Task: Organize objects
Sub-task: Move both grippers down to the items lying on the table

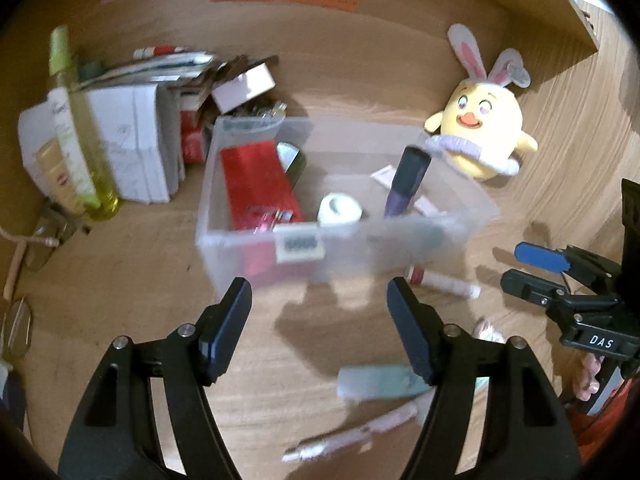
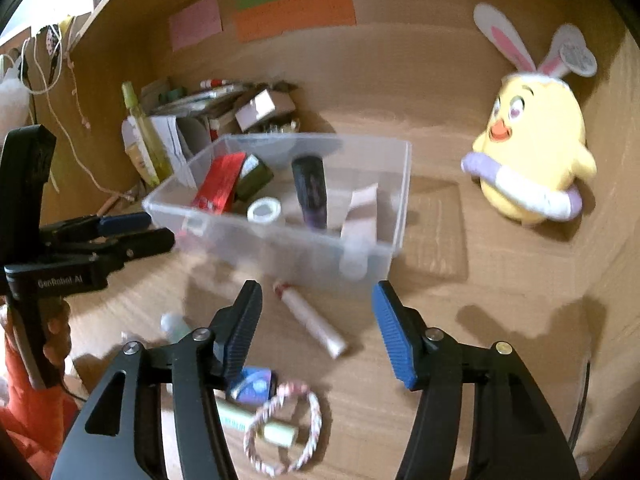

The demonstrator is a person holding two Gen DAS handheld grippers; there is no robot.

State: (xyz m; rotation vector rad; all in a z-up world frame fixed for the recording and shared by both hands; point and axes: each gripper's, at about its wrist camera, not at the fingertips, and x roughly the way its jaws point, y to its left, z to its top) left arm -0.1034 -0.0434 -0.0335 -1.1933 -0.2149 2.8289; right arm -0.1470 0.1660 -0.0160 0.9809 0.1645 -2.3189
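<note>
A clear plastic bin stands on the wooden desk and holds a red packet, a purple tube, a white tape roll and other small items. My left gripper stands open just in front of the bin, with nothing between its fingers. My right gripper is open too, above a white tube with a red cap that lies before the bin. Loose near me are a pale green tube, a pink tube, a blue item and a twisted cord ring.
A yellow chick plush with bunny ears sits right of the bin. Boxes, papers and a yellow-green bottle crowd the back left corner. Glasses lie at the left edge. Coloured notes hang on the back wall.
</note>
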